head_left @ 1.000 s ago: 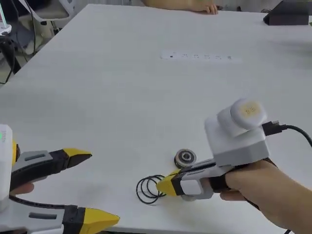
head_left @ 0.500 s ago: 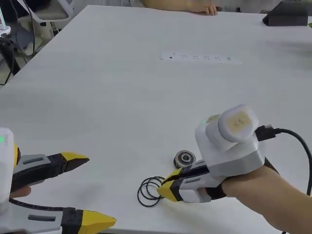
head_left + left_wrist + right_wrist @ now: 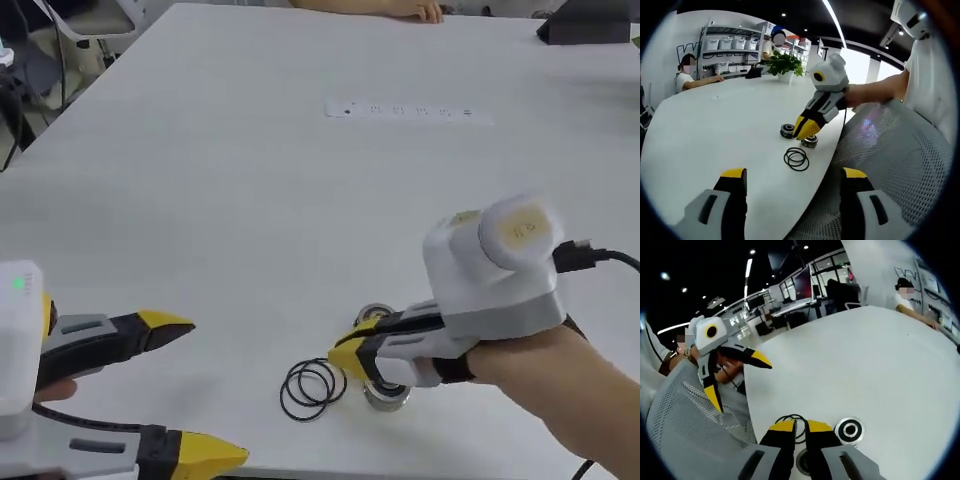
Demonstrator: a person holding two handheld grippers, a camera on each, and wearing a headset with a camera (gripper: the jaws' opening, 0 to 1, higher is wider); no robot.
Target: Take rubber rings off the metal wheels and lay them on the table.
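Head view: thin black rubber rings overlapping, flat.

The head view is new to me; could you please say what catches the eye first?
The right hand-held gripper, yellow-tipped and shut, hangs over two wheels near the table's front edge. Black rings lie beside its tip, and the left hand-held gripper gapes open at lower left.

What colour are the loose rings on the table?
The rubber rings are black; the head view shows them best.
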